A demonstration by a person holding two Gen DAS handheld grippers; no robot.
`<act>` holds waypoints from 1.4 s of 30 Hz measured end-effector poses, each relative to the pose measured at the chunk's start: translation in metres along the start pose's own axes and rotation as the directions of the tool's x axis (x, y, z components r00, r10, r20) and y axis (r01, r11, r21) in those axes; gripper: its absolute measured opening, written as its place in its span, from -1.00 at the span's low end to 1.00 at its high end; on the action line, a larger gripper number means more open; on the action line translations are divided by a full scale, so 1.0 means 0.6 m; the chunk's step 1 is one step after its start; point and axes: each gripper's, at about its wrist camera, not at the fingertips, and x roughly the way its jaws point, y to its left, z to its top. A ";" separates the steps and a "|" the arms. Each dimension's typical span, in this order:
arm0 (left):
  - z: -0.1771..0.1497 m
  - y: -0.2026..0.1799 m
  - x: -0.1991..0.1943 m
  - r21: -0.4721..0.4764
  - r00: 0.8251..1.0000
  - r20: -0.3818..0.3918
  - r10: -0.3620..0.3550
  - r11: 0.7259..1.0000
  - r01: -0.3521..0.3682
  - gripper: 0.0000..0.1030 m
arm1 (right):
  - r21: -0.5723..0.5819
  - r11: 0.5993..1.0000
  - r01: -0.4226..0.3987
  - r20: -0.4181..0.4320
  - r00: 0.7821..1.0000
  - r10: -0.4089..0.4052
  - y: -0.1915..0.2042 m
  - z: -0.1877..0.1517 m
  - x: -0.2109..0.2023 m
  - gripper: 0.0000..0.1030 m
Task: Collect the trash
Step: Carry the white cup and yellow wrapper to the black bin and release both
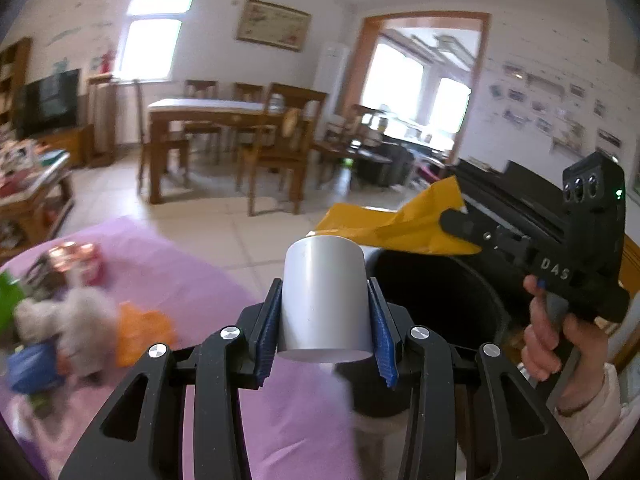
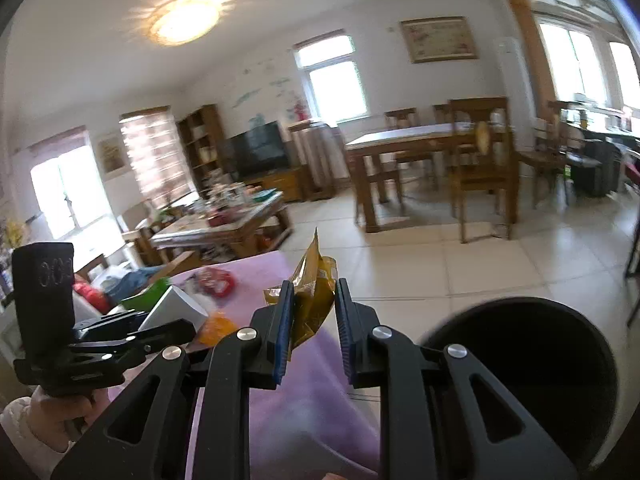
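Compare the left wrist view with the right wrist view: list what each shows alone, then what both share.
Only the left wrist view: the grey plush toy on the purple cloth, and the photos on the wall.

Only the right wrist view: the lit ceiling lamp and the bookshelf.

Both: the white cup gripped in the left gripper, the yellow wrapper in the right gripper, the black bin, the dining table and the television.
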 end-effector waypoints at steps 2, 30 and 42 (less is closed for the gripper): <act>0.005 -0.029 0.032 0.017 0.999 -0.009 -0.035 0.999 0.035 -0.22 | 0.025 0.999 0.048 0.009 0.999 -0.048 -0.029 -0.008 -0.014 -0.59; -0.056 -0.270 0.325 0.150 0.966 -0.182 -0.184 0.966 0.212 -0.21 | 0.214 0.930 0.300 -0.054 0.954 -0.295 -0.252 -0.107 -0.090 -0.59; -0.036 -0.270 0.276 0.222 0.988 -0.105 -0.110 0.966 0.131 0.89 | 0.238 0.927 0.290 -0.051 0.957 -0.287 -0.254 -0.107 -0.094 0.63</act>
